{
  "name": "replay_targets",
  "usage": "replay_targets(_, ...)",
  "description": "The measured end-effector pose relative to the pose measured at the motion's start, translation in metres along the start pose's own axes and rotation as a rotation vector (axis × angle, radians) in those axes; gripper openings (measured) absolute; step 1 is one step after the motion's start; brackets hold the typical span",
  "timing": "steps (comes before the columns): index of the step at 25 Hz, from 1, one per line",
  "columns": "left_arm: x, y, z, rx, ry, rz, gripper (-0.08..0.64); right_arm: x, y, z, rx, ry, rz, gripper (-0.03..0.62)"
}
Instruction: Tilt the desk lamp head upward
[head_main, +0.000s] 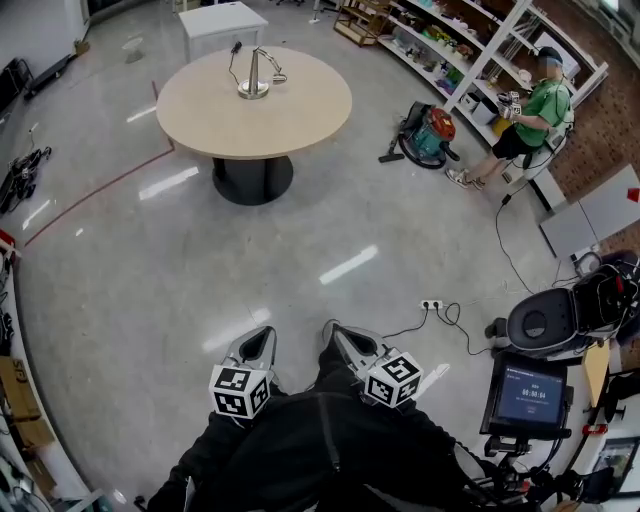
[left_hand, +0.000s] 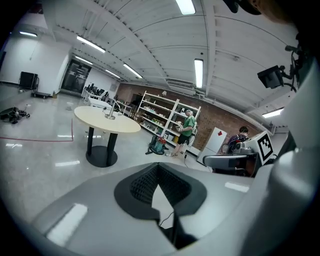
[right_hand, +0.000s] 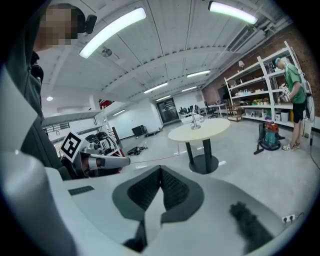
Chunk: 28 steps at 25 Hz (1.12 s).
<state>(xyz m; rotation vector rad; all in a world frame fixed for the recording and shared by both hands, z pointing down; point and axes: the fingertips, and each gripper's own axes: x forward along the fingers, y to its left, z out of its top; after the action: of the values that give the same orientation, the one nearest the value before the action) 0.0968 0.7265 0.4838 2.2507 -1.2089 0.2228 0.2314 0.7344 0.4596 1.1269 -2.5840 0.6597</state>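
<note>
A small silver desk lamp (head_main: 256, 74) stands on a round beige table (head_main: 300, 110) far ahead across the floor, its head bent down to the right. The lamp (left_hand: 110, 111) looks tiny in the left gripper view, and the lamp (right_hand: 195, 121) is equally small in the right gripper view. My left gripper (head_main: 262, 336) and right gripper (head_main: 332, 330) are held close to my body, side by side, far from the table. Both are shut with nothing between their jaws.
A person in a green shirt (head_main: 530, 115) sits by shelving (head_main: 450, 45) at the right, beside a vacuum cleaner (head_main: 428, 135). A power strip with cable (head_main: 432, 305) lies on the floor. A wheeled cart with a screen (head_main: 530, 395) stands at my right. A white cabinet (head_main: 222, 25) is behind the table.
</note>
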Motion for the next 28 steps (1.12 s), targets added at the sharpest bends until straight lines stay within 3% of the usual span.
replay_targets(5, 0.028, 0.011, 0.021, 0.007, -0.021, 0.078, 0.006, 0.028, -0.039, 0.02, 0.015, -0.014, 0.066, -0.008)
replay_targets(9, 0.052, 0.033, 0.052, 0.016, -0.067, 0.162, 0.006, 0.074, -0.065, 0.042, 0.015, -0.01, 0.173, -0.008)
replay_targets(13, 0.116, 0.036, 0.098, 0.03, -0.107, 0.219, 0.006, 0.107, -0.128, 0.09, -0.026, -0.029, 0.245, -0.007)
replay_targets(16, 0.15, 0.024, 0.121, 0.065, -0.118, 0.217, 0.006, 0.116, -0.165, 0.112, -0.007, -0.049, 0.266, -0.008)
replay_targets(23, 0.139, 0.031, 0.13, 0.053, -0.104, 0.243, 0.006, 0.12, -0.161, 0.117, 0.039, -0.075, 0.287, -0.008)
replay_targets(28, 0.213, 0.026, 0.16, 0.094, -0.069, 0.236, 0.006, 0.133, -0.237, 0.145, 0.068, -0.105, 0.259, -0.008)
